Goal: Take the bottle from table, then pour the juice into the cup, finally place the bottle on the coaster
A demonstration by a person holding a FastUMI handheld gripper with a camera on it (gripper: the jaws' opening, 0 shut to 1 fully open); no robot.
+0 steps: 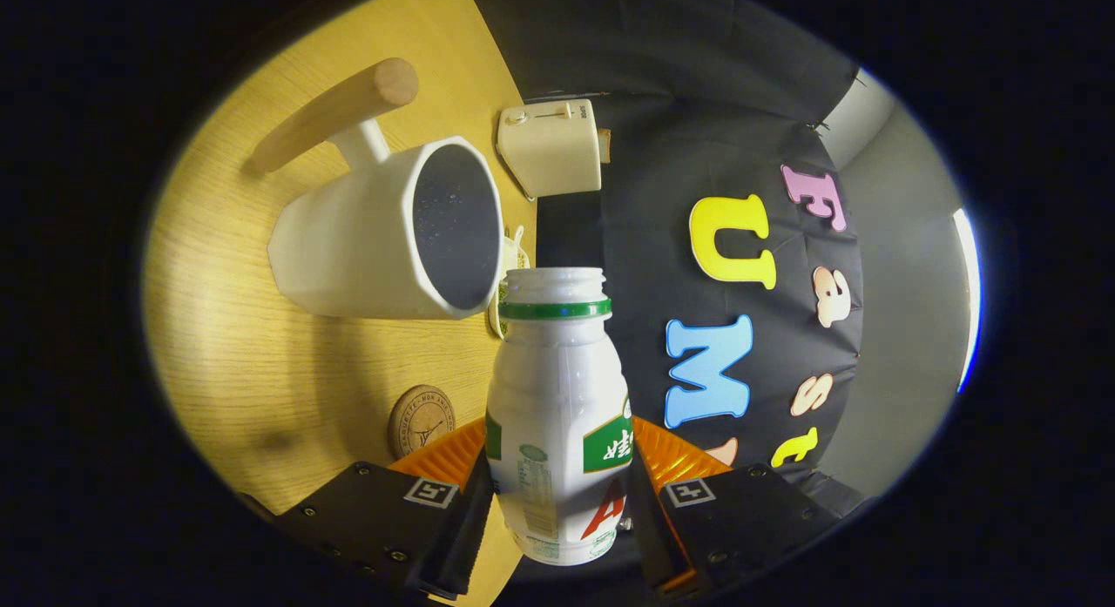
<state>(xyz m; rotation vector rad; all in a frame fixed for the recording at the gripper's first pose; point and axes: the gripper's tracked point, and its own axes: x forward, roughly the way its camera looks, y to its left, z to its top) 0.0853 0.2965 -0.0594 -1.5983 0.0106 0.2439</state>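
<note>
My gripper [557,455] is shut on a white plastic bottle [557,398] with a green neck ring and an open mouth; both fingers press on its sides. The view is rolled far over, so the bottle is tipped towards a white cup [366,241] with a wooden handle [335,111]. The bottle's mouth lies right beside the cup's rim. Its dark inside holds a few droplets. A round cork coaster [421,420] lies on the wooden table [226,328], just beside my left finger and nearer me than the cup.
A cream toaster-like box [550,147] stands beyond the cup at the table's far edge. A small white dish [514,267] peeks out between the cup and the bottle's mouth. The black cloth wall rises past the table's edge.
</note>
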